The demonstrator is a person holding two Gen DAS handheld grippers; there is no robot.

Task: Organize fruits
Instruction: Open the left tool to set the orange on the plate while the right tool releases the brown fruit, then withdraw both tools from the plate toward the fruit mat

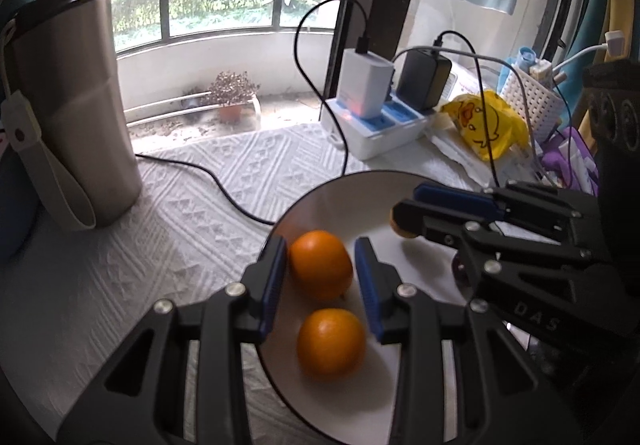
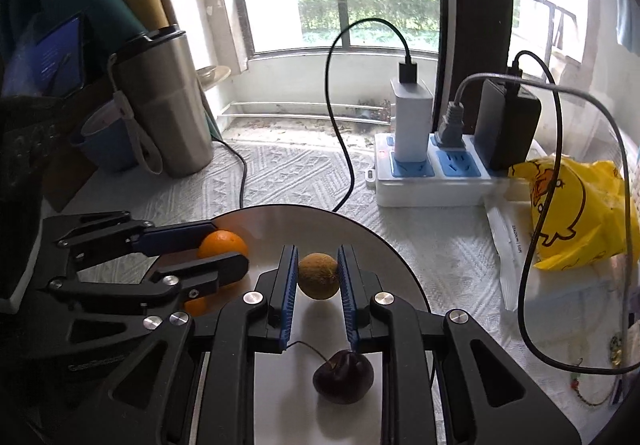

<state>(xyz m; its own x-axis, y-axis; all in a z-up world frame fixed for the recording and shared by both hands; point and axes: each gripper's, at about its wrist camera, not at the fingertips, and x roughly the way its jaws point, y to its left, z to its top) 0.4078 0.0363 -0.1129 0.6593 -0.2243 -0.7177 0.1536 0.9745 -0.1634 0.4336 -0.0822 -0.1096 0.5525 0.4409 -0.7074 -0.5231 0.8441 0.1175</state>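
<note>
Now both grippers work over the white plate (image 2: 384,241).
Right gripper (image 2: 318,277) clamps the brownish fruit (image 2: 318,275) at frame centre; left gripper (image 1: 320,269) stands apart around an orange (image 1: 320,265); next probably release.

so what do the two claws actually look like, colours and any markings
Both the left claw and the right claw are black angular linkage frames with silver round rivets and ribbed blue finger pads. The right claw's body carries pale embossed lettering, "DAS". No cables or sleeves show on either.
</note>
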